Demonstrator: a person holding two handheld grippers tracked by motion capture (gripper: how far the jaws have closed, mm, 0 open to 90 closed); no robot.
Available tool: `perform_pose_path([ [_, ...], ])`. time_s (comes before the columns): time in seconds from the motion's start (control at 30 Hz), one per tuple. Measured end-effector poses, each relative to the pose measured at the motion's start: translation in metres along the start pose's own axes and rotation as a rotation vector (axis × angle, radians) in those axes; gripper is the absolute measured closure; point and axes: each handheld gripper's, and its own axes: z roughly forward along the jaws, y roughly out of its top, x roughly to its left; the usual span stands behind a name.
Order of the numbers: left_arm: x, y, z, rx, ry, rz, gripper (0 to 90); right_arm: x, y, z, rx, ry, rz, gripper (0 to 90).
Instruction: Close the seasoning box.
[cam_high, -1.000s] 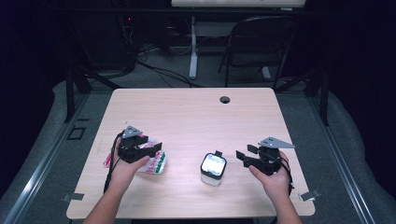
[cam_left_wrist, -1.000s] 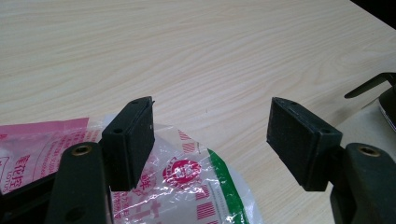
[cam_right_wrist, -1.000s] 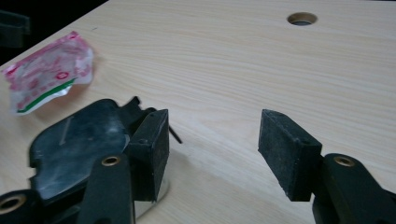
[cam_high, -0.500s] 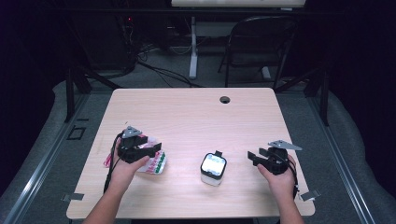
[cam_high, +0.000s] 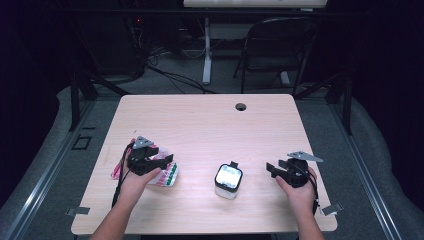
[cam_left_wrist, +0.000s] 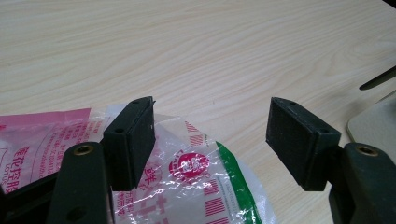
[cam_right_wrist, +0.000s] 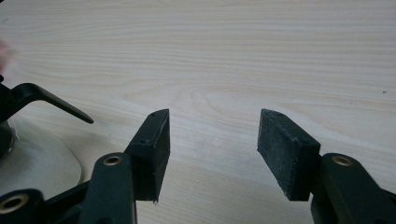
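A clear plastic bag (cam_high: 167, 174) printed in pink, red and green lies flat on the table's near left; it spreads under my left jaws as the bag (cam_left_wrist: 196, 177). My left gripper (cam_high: 162, 162) hovers just over it, open, nothing between the pads (cam_left_wrist: 212, 135). A small white box-shaped device (cam_high: 228, 180) with a black lever on top stands at the near middle. My right gripper (cam_high: 272, 170) sits to the device's right, open and empty (cam_right_wrist: 212, 149), with the device's white edge (cam_right_wrist: 37, 158) and black lever (cam_right_wrist: 46, 100) at the left of its view.
The light wooden table (cam_high: 210, 125) has a round cable hole (cam_high: 241, 106) near its far edge. Behind the table stand a dark chair (cam_high: 277, 45) and a white post (cam_high: 206, 50) with cables on the floor.
My right gripper has drifted right and a little nearer, away from the white device. The left gripper and the bag have stayed put.
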Motion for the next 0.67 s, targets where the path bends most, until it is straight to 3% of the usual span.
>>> perform_pose_path([
  [0.67, 0.0019, -0.0011, 0.0029, 0.003, 0.003, -0.007, 32.3, -0.0025, -0.0003, 0.0, -0.002, 0.007, 0.02, 43.7],
])
